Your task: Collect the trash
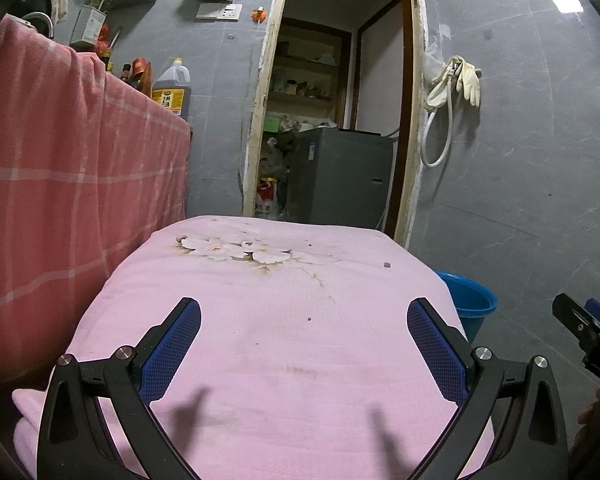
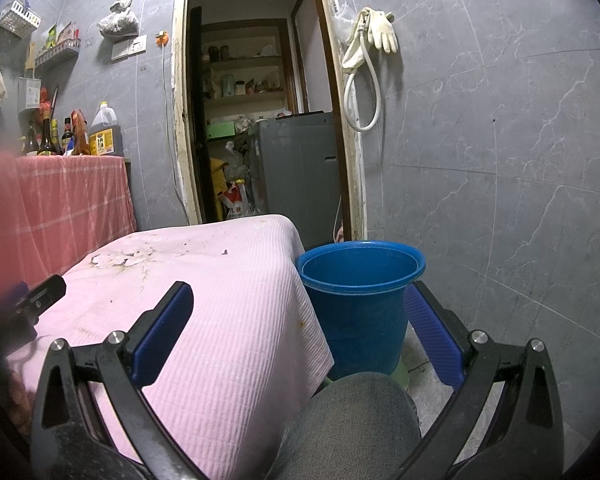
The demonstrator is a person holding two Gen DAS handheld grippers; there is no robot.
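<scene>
Both sets of fingers spread wide, nothing held. Left gripper [image 1: 304, 324] over near half of pink cloth [image 1: 260, 352]. Trash: small dark scrap [image 1: 387, 265] near far right edge of cloth, tiny crumb [image 1: 309, 319] mid-cloth, straight ahead of left fingers. Too small for any long axis. Right gripper [image 2: 300, 312] off right edge, facing blue bucket [image 2: 360, 280]. Left nearer to crumb.

Counted approx.: 1 blue plastic bucket [image 2: 360, 280] beside 1 pink floral cloth-covered table [image 1: 284, 340]; 2 small dark crumbs [image 1: 387, 265] on it; 1 red checked cloth [image 1: 60, 168] behind the table.
</scene>
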